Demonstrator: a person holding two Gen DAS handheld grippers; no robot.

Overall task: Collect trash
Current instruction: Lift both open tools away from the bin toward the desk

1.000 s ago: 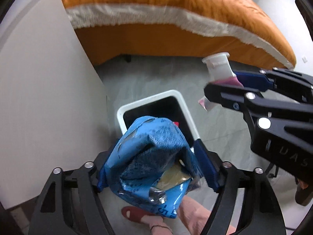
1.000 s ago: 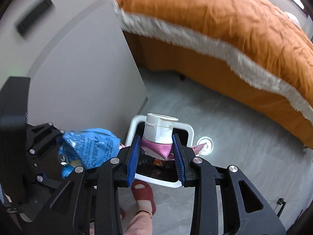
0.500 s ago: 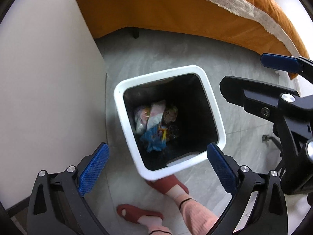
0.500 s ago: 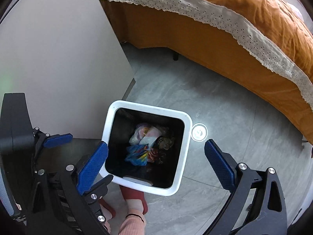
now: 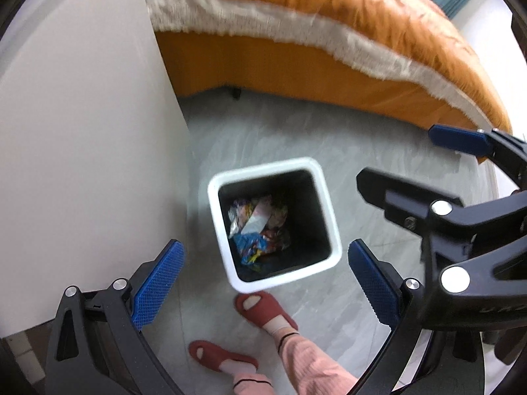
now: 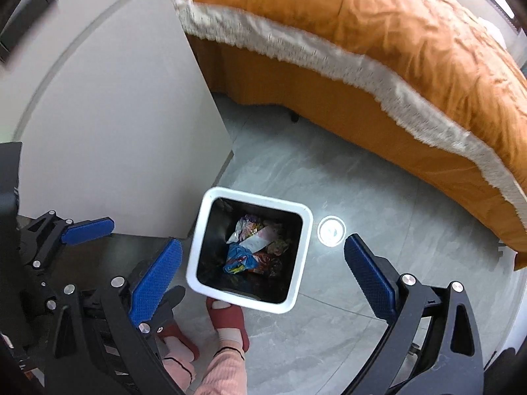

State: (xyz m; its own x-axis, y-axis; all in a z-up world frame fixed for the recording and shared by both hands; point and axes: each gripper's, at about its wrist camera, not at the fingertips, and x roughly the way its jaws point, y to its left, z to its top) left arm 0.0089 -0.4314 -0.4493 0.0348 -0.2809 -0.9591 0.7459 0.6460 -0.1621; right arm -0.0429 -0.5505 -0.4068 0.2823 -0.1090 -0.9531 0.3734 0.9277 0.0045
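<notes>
A white-rimmed trash bin (image 5: 324,194) (image 6: 304,227) with a black inside stands on the grey floor below both grippers. Crumpled wrappers (image 5: 260,227) (image 6: 253,247) lie at its bottom, among them a blue bag (image 6: 238,260) and a white and pink tube (image 5: 257,220). My left gripper (image 5: 263,279) is open and empty above the bin's near rim. My right gripper (image 6: 262,276) is open and empty above the bin; it also shows at the right of the left wrist view (image 5: 408,164). The left gripper's fingers (image 6: 87,230) show at the left of the right wrist view.
A white cabinet side (image 5: 82,131) (image 6: 115,115) stands left of the bin. A bed with an orange cover (image 5: 313,16) (image 6: 378,33) fills the back. The person's feet in red slippers (image 5: 263,309) (image 6: 230,319) stand against the bin's near side. A round floor drain (image 6: 331,230) lies right of the bin.
One second ago the left gripper held a blue bag and the right a white and pink tube. Both opened and the items now lie in the bin. Both grippers have since risen.
</notes>
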